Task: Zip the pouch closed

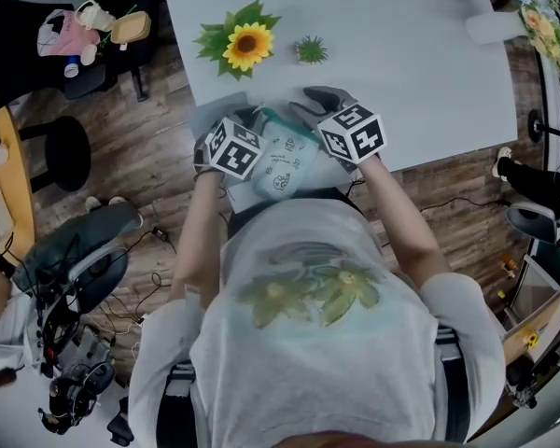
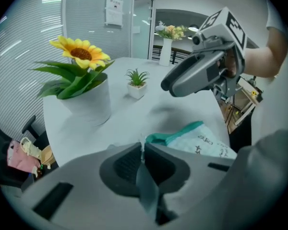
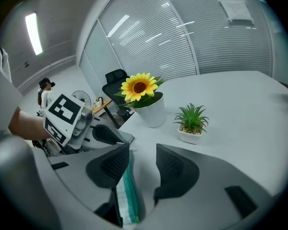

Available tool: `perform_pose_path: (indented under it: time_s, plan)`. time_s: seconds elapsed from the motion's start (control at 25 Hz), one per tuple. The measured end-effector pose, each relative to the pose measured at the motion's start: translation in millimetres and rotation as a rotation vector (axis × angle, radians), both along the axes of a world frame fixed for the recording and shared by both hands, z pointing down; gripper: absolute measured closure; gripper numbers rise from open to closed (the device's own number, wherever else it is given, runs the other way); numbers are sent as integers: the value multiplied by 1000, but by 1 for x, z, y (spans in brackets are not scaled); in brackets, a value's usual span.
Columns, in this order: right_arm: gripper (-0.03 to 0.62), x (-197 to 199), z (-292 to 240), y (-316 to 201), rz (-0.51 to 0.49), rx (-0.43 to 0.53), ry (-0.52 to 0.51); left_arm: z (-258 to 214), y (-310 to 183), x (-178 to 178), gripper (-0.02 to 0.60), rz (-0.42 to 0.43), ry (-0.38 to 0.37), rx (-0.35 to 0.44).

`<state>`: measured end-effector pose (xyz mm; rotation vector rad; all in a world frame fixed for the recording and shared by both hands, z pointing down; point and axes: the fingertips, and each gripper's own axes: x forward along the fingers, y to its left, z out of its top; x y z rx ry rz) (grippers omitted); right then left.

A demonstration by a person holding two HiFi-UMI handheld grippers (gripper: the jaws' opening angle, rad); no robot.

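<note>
A white pouch [image 1: 285,157] with a teal zipper edge lies at the near edge of the white table [image 1: 401,45], between the two grippers. My left gripper [image 2: 143,150] is shut on a thin corner of the pouch, and the fabric runs down between its pads. The rest of the pouch [image 2: 201,140] spreads to the right of it. My right gripper [image 3: 141,150] stands open over the teal zipper edge [image 3: 128,186]. That edge lies beside its left pad, with a clear gap to the right pad. In the head view the marker cubes hide both grips.
A sunflower in a white pot [image 1: 245,45] and a small green plant [image 1: 310,50] stand on the table beyond the pouch. A vase of flowers [image 1: 541,21] is at the far right. Chairs and cables crowd the wooden floor at the left.
</note>
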<state>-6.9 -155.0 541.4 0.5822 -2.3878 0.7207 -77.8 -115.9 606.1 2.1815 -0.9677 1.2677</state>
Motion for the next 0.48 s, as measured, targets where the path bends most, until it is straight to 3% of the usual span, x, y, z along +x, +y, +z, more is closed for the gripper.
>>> perform_pose_path:
  time_s: [0.24,0.48]
  plan:
    - [425,-10,21,-5,-217,139,115,-3,-4,6,555,151,-25,57]
    - [425,-29,35,-5,-472,268,202,-5,-6,15,555,229,9,59]
